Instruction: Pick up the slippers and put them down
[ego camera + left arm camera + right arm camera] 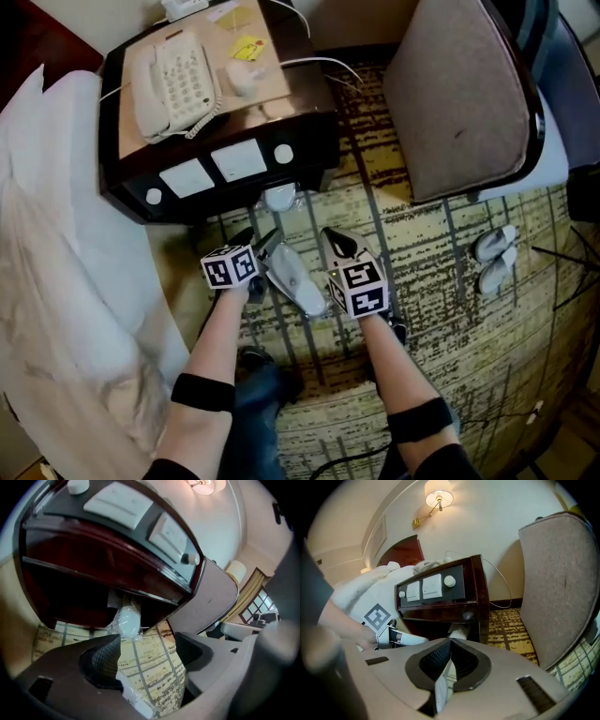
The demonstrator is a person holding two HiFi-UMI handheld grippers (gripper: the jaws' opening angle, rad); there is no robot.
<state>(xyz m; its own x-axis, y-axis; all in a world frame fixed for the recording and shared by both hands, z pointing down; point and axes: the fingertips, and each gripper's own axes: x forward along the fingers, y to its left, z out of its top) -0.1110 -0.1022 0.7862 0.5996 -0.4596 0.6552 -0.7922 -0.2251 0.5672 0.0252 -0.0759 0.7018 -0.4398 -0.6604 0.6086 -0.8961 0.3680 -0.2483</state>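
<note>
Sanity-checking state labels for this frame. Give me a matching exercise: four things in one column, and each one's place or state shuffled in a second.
1 telephone
2 left gripper
3 right gripper
4 white slipper pair

a jaws apart
b on carpet near chair
c jaws shut on wrapped slipper
d on nightstand

Pairs: 1-d, 2-a, 3-c, 4-b

Glossy dark wood nightstand (314,127); clear crinkled plastic around slipper (295,281); matt cloth chair (459,94).
</note>
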